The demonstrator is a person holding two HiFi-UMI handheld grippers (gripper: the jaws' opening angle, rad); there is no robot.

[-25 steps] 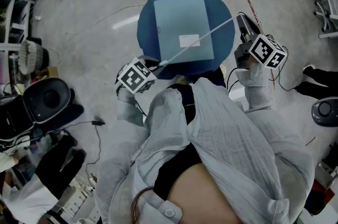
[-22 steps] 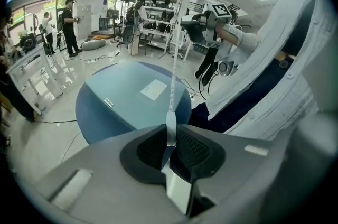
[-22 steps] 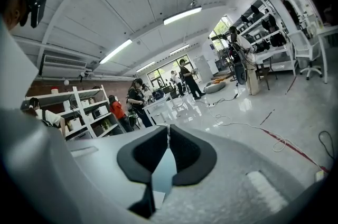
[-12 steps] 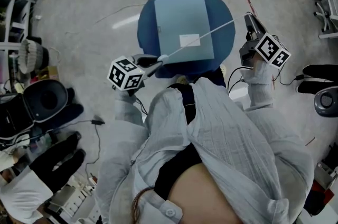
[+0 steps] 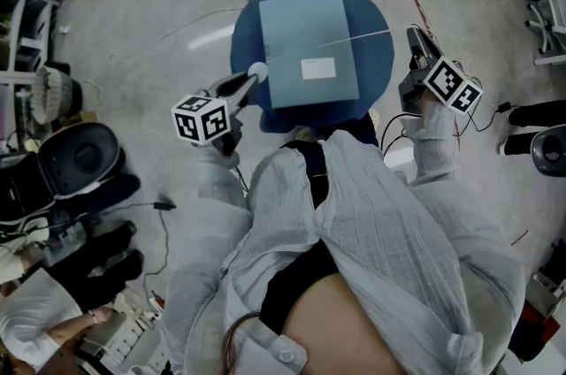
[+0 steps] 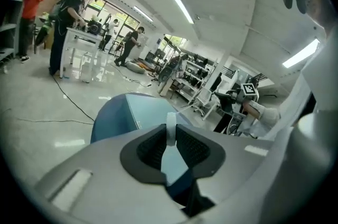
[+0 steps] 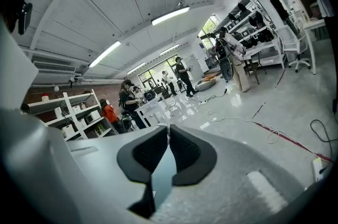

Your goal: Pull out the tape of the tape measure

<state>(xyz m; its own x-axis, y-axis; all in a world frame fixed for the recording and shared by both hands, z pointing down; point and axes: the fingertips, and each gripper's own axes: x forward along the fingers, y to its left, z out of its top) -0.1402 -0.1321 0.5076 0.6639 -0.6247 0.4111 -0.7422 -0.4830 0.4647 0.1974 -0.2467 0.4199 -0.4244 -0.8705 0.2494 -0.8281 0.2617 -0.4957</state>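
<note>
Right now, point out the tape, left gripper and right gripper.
tape [image 5: 354, 38]: head view, mid-span.
left gripper [image 5: 252, 75]: head view, between its jaws' tips.
right gripper [image 5: 412, 37]: head view, between its jaws' tips.

Head view looks steeply down onto the round blue table [image 5: 371, 68]; the camera on the left gripper [image 5: 250, 76], close beside the table, faces across it, sharing its top with the head view; the camera on the right gripper [image 5: 413, 37], beside the table, faces away across the room.

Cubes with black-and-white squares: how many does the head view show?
2. One cube rides on the left gripper, the other cube on the right gripper. None seems hidden.
</note>
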